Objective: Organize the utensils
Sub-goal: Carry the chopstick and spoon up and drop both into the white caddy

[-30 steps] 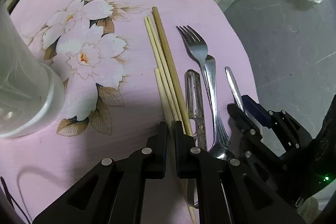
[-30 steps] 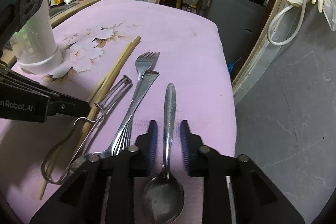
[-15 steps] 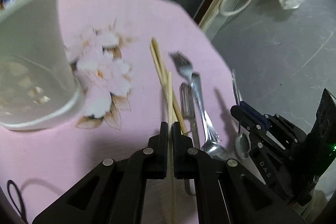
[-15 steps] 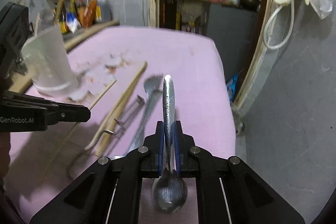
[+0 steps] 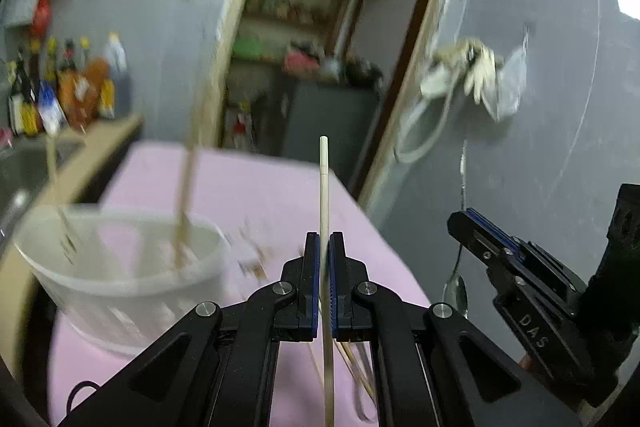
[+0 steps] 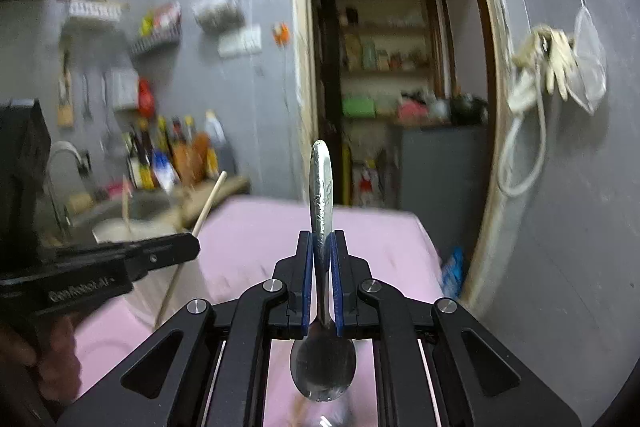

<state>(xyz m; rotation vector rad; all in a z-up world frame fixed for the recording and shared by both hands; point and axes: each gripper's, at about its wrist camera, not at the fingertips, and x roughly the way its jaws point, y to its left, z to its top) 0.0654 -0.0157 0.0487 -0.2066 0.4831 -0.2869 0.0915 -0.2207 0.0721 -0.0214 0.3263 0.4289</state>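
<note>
My left gripper (image 5: 324, 247) is shut on a pale wooden chopstick (image 5: 325, 203) that stands upright, lifted above the pink tablecloth (image 5: 272, 187). A white plastic cup (image 5: 120, 267) with a stick in it stands to its left, blurred. My right gripper (image 6: 320, 247) is shut on a metal spoon (image 6: 322, 195), handle up, bowl (image 6: 323, 367) below the fingers. The right gripper also shows in the left wrist view (image 5: 480, 231), and the left gripper in the right wrist view (image 6: 188, 247), holding the chopstick (image 6: 208, 207).
More chopsticks (image 5: 352, 363) lie on the cloth under the left gripper. Sauce bottles (image 5: 64, 91) line a counter at the back left beside a sink (image 6: 132, 207). A doorway (image 6: 384, 87) opens behind the table; a hose and gloves (image 6: 548, 67) hang on the right wall.
Both grippers have risen from the table and tilted up, the left with the chopstick and the right with the spoon. The cup now sits lower in the left wrist view.
</note>
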